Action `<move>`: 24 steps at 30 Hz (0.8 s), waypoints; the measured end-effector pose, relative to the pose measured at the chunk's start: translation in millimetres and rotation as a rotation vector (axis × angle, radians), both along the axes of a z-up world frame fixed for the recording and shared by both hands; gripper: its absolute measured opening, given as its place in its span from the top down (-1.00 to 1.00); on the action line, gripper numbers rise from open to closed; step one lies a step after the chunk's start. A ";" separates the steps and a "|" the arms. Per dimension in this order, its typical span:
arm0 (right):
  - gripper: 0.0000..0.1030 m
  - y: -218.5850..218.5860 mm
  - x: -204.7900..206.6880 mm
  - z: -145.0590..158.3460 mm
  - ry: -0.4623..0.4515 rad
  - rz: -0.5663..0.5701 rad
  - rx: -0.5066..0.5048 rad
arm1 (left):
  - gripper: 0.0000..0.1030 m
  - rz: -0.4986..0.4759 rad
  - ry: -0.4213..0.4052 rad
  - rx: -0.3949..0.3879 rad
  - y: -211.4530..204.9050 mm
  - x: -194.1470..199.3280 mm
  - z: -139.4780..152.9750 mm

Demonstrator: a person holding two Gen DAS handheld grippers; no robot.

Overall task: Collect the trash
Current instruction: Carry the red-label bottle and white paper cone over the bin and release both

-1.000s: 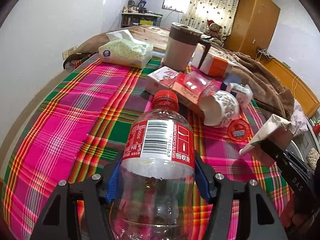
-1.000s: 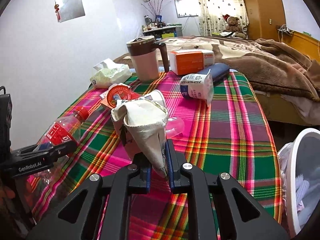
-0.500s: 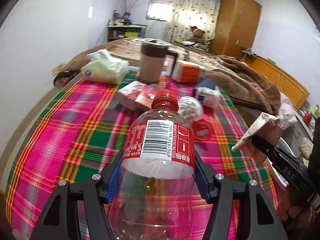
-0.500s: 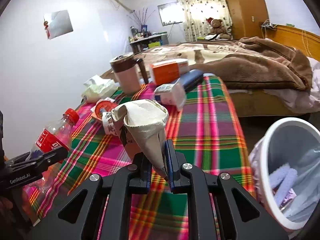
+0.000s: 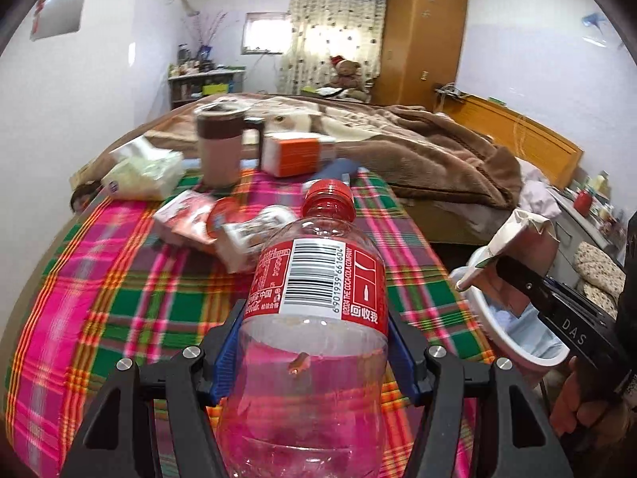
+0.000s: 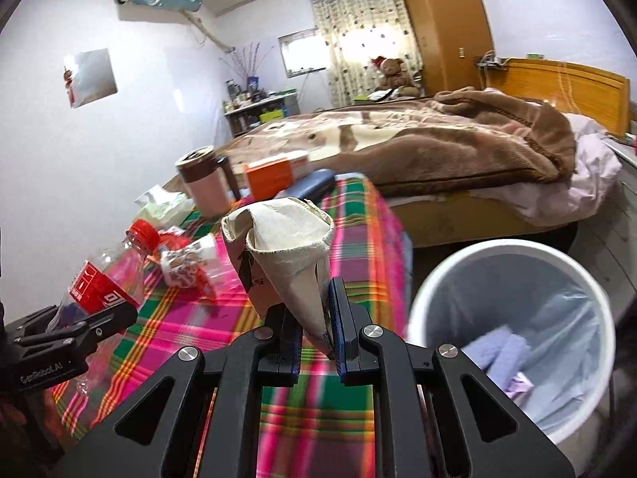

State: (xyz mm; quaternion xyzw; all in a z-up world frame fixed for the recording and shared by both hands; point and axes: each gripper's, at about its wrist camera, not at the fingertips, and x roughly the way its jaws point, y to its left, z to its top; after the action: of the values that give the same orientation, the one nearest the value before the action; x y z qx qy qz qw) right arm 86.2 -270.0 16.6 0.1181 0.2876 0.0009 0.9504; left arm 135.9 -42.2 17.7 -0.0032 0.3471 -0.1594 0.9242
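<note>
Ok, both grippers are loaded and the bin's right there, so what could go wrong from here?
1. The right gripper pinches only the narrow bottom of the flattened paper cup; it could slip out short of the white bin.
2. The bottle is smooth and held mid-body by the left gripper, so it may slide or twist loose.
3. The bin sits beside and below the table edge, and both hands are close together; they could collide over its mouth.

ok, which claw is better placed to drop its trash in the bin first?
Right. The right claw, shut on the crumpled beige paper cup, sits beside the white lined bin; the left claw's clear red-capped bottle is farther over the table.
</note>
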 end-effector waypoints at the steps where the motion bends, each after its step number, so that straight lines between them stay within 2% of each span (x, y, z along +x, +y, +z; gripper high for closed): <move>1: 0.75 -3.8 -1.8 0.2 -0.002 -0.008 0.000 | -0.23 -0.015 -0.003 0.001 -8.5 -1.2 1.2; 16: 0.74 -76.0 -23.1 2.3 0.003 -0.200 -0.052 | -0.23 -0.265 -0.010 0.004 -132.3 -7.5 5.5; 24: 0.74 -105.0 -29.6 -8.1 0.055 -0.267 -0.063 | -0.24 -0.376 0.035 0.016 -193.5 -3.8 -4.2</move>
State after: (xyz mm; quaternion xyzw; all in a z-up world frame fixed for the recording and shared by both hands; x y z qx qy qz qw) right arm 56.6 -375.0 8.6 0.1253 0.2952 -0.1381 0.9371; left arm 132.1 -235.7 13.4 0.0664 0.3589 -0.3262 0.8720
